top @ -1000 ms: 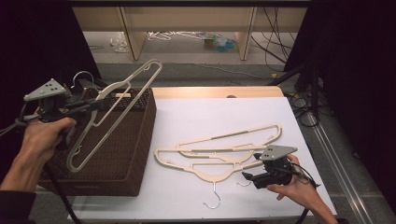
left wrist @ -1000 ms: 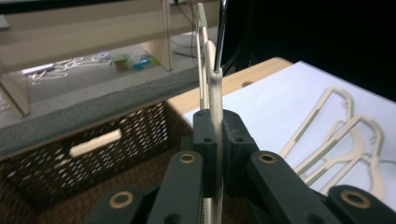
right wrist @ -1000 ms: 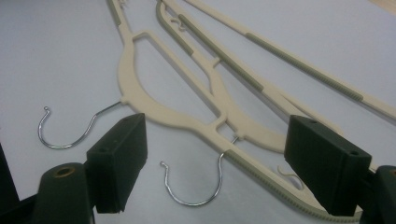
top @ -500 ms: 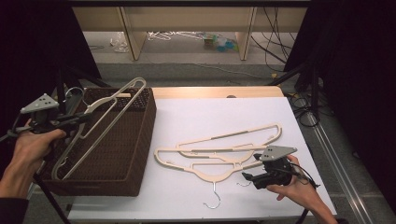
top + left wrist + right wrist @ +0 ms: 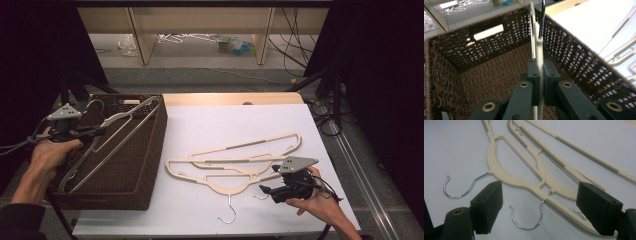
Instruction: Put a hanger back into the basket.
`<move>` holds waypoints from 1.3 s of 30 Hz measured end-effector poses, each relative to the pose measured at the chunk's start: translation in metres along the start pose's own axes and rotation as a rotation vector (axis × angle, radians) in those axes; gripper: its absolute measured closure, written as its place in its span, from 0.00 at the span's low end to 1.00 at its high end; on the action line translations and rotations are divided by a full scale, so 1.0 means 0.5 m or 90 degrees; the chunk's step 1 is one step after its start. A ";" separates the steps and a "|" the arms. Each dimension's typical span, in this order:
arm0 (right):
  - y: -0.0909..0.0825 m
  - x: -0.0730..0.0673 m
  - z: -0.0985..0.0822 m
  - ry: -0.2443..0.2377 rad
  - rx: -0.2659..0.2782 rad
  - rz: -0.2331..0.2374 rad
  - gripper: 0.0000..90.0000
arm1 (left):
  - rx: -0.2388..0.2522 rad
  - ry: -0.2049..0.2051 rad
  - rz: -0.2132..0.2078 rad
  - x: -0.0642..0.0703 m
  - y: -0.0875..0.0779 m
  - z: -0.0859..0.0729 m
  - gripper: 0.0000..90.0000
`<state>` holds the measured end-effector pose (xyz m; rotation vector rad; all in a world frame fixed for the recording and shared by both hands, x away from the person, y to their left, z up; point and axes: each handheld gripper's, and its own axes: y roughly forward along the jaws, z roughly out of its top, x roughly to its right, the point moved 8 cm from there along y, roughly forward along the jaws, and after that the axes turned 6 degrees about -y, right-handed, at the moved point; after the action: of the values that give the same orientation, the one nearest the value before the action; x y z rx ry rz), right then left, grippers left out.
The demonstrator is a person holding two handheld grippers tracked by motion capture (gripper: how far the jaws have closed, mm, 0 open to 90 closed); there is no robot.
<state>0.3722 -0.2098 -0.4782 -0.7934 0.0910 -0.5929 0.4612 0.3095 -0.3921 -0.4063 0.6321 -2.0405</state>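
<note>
The cream plastic clothes hanger with a metal hook (image 5: 117, 135) hangs tilted inside the dark brown woven wicker basket (image 5: 145, 170) at the bench's left side, one end low near the basket floor, the other up by the far rim. The left tongs (image 5: 539, 82) are clamped tight on its neck just below the hook — the pads press the cream plastic from both sides. The left hand (image 5: 50, 152) grips them over the basket's left edge, forearm coming in from the lower left. On the white bench top (image 5: 235, 125) lie three more cream hangers (image 5: 240, 162), overlapping. The right tongs (image 5: 541, 207) gape wide, empty, around one wire hook (image 5: 529, 216). The right hand (image 5: 317, 200) rests low on the bench.
</note>
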 end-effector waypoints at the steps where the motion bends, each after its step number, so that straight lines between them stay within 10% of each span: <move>1: 0.000 -0.001 -0.002 0.006 -0.004 0.003 0.24 | -0.013 0.011 -0.001 -0.003 0.009 -0.008 0.95; 9: 0.005 -0.001 -0.005 0.003 -0.007 0.000 0.24 | -0.027 0.023 -0.007 -0.008 0.036 -0.033 0.95; 21: 0.007 -0.003 -0.005 -0.001 -0.006 0.004 0.25 | -0.038 -0.080 0.006 -0.024 0.073 -0.082 0.93; 26: 0.008 -0.004 -0.006 -0.001 -0.007 0.006 0.24 | -0.044 -0.055 0.062 -0.073 0.073 -0.091 0.85; 39: 0.011 -0.002 -0.007 0.006 0.000 0.001 0.24 | -0.022 -0.176 0.175 -0.095 0.046 -0.110 0.59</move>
<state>0.3731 -0.2086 -0.4844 -0.7910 0.1008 -0.5947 0.4731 0.3552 -0.4521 -0.5766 0.5219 -1.6775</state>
